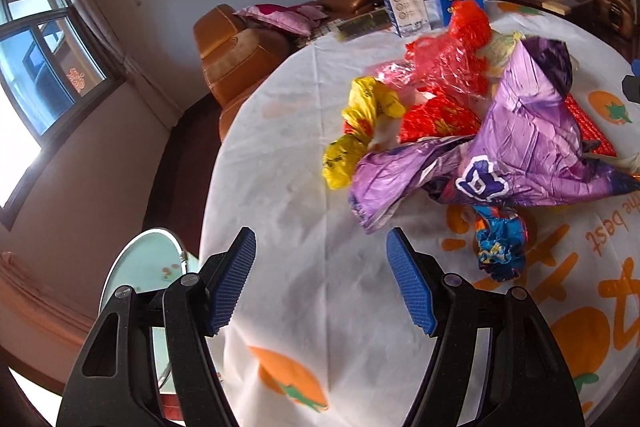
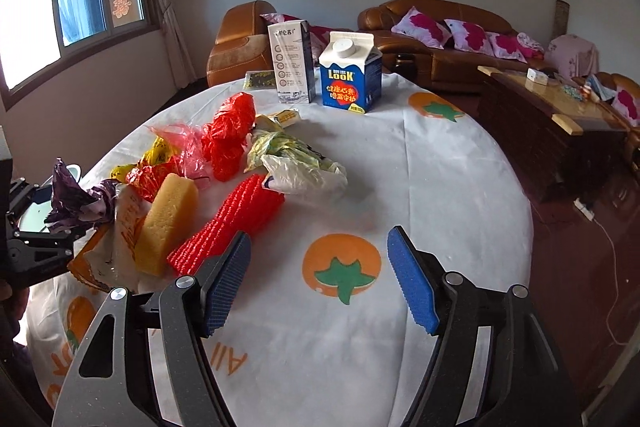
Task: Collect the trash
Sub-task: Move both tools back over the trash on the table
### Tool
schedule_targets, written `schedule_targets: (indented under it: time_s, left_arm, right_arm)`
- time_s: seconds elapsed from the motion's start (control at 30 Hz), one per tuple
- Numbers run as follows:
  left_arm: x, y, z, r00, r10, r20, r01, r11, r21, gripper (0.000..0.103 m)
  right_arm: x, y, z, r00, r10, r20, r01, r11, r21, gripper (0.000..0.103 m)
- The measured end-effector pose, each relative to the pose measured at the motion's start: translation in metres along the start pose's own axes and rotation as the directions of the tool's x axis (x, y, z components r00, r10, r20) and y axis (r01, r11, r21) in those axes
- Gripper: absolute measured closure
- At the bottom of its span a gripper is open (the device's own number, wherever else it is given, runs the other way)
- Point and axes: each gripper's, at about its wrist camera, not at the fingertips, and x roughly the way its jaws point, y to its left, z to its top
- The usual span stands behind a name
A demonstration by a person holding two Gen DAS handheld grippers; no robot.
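A heap of trash lies on a round table with a white orange-print cloth (image 1: 304,211). In the left wrist view a crumpled purple wrapper (image 1: 520,147), a yellow bag (image 1: 360,123), a red plastic bag (image 1: 452,55) and a blue wrapper (image 1: 500,247) lie ahead and to the right of my open, empty left gripper (image 1: 320,279). In the right wrist view a red foam net (image 2: 232,223), a yellow sponge (image 2: 168,219), a clear bag (image 2: 304,175) and the red bag (image 2: 228,135) lie left of my open, empty right gripper (image 2: 320,279).
Two cartons stand at the table's far side: a blue-and-white one (image 2: 352,75) and a tall grey one (image 2: 292,59). A brown leather sofa (image 2: 432,39) and a wooden coffee table (image 2: 548,103) stand behind. A small glass table (image 1: 140,267) is left, below the table's edge.
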Motion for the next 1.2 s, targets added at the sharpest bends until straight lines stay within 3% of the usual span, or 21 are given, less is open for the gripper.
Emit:
schedule_targets:
  time_s: [0.17, 0.23, 0.3, 0.33, 0.4, 0.6, 0.73, 0.8, 0.87, 0.9, 0.93, 1.1, 1.2]
  left_arm:
    - [0.014, 0.005, 0.009, 1.000, -0.016, 0.010, 0.016, 0.999, -0.029, 0.040]
    - [0.019, 0.008, 0.011, 0.998, -0.057, 0.000, 0.057, 0.997, -0.045, 0.059]
    - [0.021, 0.011, 0.012, 0.996, -0.092, -0.007, 0.091, 0.994, -0.066, 0.069]
    - [0.020, 0.012, 0.012, 0.995, -0.102, -0.006, 0.101, 0.993, -0.068, 0.081]
    - [0.015, 0.015, 0.012, 0.992, -0.126, -0.002, 0.126, 0.990, -0.059, 0.098]
    - [-0.006, 0.037, 0.008, 0.998, -0.070, -0.003, 0.070, 0.996, -0.054, 0.102]
    - [-0.009, 0.061, -0.001, 0.999, 0.033, -0.036, -0.036, 0.997, -0.072, 0.100]
    - [-0.004, 0.067, -0.006, 0.997, 0.044, -0.059, -0.049, 0.995, -0.089, 0.098]
    - [-0.002, 0.066, -0.008, 0.998, 0.027, -0.063, -0.033, 0.994, -0.103, 0.079]
    - [-0.003, 0.065, -0.007, 0.998, 0.024, -0.057, -0.031, 0.993, -0.113, 0.047]
    - [-0.007, 0.063, -0.006, 0.999, 0.024, -0.038, -0.028, 0.992, -0.120, 0.041]
    - [-0.012, 0.059, 0.001, 1.000, -0.001, -0.018, -0.002, 0.991, -0.134, 0.041]
    - [-0.009, 0.065, 0.002, 1.000, 0.026, -0.014, -0.028, 0.988, -0.150, 0.041]
  right_arm:
    - [0.005, -0.004, -0.005, 1.000, 0.008, -0.014, -0.007, 1.000, 0.021, 0.032]
    - [0.007, -0.003, -0.008, 1.000, 0.012, -0.021, -0.012, 1.000, 0.019, 0.032]
    - [0.006, 0.000, -0.009, 1.000, 0.016, -0.020, -0.016, 1.000, 0.011, 0.032]
    - [0.005, 0.001, -0.009, 1.000, 0.016, -0.018, -0.016, 1.000, 0.008, 0.032]
    - [0.004, 0.002, -0.008, 1.000, 0.020, -0.014, -0.020, 1.000, 0.008, 0.032]
    - [0.003, 0.006, -0.009, 1.000, 0.025, -0.016, -0.025, 1.000, 0.006, 0.032]
    - [0.004, 0.008, -0.011, 0.999, 0.030, -0.018, -0.030, 1.000, 0.002, 0.031]
    - [0.005, 0.009, -0.012, 0.999, 0.032, -0.020, -0.032, 0.999, 0.001, 0.031]
    - [0.006, 0.010, -0.013, 0.999, 0.034, -0.025, -0.034, 0.999, -0.001, 0.031]
    - [0.007, 0.011, -0.014, 0.999, 0.034, -0.027, -0.034, 0.999, -0.002, 0.031]
    - [0.007, 0.011, -0.014, 0.999, 0.034, -0.028, -0.034, 0.999, -0.003, 0.031]
    - [0.006, 0.010, -0.014, 0.999, 0.036, -0.025, -0.036, 0.999, 0.000, 0.031]
    - [0.005, 0.008, -0.014, 0.999, 0.038, -0.022, -0.038, 0.999, 0.008, 0.030]
